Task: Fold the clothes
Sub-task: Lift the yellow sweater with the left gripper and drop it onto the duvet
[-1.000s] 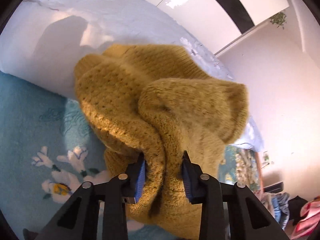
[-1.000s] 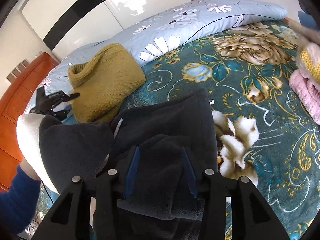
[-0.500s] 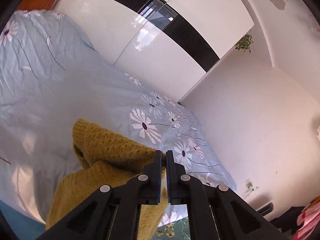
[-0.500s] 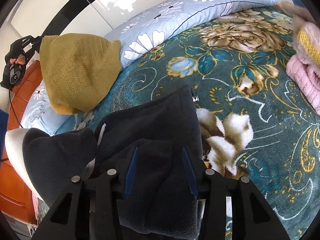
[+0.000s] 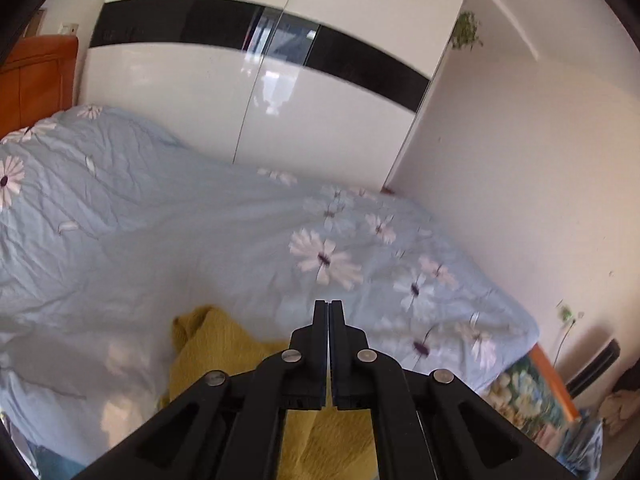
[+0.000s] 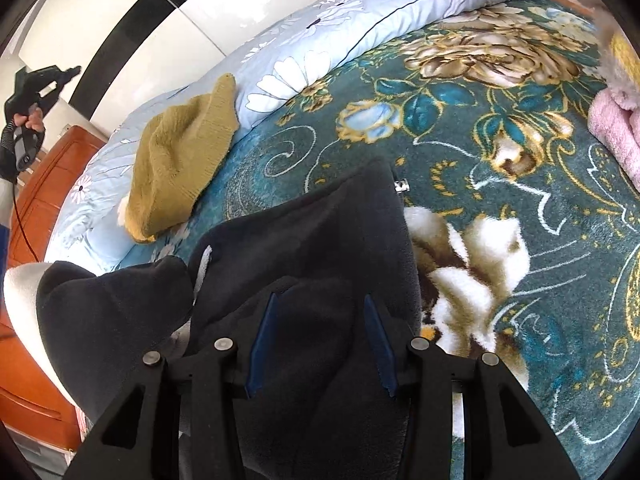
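Your left tongs are pressed together with nothing between them, raised above the bed, and the yellow sweater lies free, draped half on the pale blue duvet and half on the teal flowered blanket. In the right wrist view it sits toward ten o'clock from the dark fleece garment. Your right tongs stand apart, one finger on each side of a ridge of that dark fabric; I cannot tell whether the pads actually press on it.

Here is what could go wrong. The sweater rests across the step where the duvet's rolled edge meets the blanket, so it may slump or slide downhill and lose whatever shape it has. If it counts as folded, a loose, bunched knit like that could spring open.

With your right tongs only straddling the fleece, a lift now might bring up a single layer, or nothing at all, and drag the rest into a heap. The hood-like lump at eight o'clock hangs near the bed's edge beside the white cushion; a careless pull may tip it over the side.

Mind the pink towel-like pile at three o'clock: a wide sweep of the fleece could knock it. The cable by your left hand might also snag.
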`<action>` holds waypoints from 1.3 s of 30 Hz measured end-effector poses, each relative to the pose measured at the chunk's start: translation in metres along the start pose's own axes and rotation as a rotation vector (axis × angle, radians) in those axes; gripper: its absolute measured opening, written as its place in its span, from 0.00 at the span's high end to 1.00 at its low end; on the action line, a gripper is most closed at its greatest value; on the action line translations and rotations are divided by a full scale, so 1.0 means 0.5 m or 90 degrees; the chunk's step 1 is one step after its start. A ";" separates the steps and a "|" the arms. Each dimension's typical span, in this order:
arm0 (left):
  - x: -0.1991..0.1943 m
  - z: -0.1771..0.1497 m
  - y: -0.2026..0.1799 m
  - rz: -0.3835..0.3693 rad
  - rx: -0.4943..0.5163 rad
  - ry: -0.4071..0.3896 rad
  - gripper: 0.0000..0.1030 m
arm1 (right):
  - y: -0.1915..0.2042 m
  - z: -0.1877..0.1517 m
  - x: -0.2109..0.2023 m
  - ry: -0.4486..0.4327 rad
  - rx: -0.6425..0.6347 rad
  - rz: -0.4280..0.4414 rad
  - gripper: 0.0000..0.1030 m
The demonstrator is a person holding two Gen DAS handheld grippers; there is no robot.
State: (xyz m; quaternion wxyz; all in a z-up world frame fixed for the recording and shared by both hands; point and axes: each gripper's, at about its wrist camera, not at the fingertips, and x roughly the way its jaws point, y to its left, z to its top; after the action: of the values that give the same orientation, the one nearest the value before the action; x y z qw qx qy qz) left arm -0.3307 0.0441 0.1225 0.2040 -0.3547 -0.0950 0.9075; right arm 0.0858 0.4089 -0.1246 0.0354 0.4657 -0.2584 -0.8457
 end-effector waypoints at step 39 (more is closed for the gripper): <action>0.156 -0.053 -0.021 0.350 0.063 0.009 0.86 | 0.133 0.078 0.133 0.014 -0.060 0.075 0.16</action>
State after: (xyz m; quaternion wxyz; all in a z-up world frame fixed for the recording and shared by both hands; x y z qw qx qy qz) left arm -0.3612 0.0884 0.0593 -0.0322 -0.3630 0.0506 0.9299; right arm 0.0050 0.3473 -0.1277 0.1095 0.4570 -0.2450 -0.8480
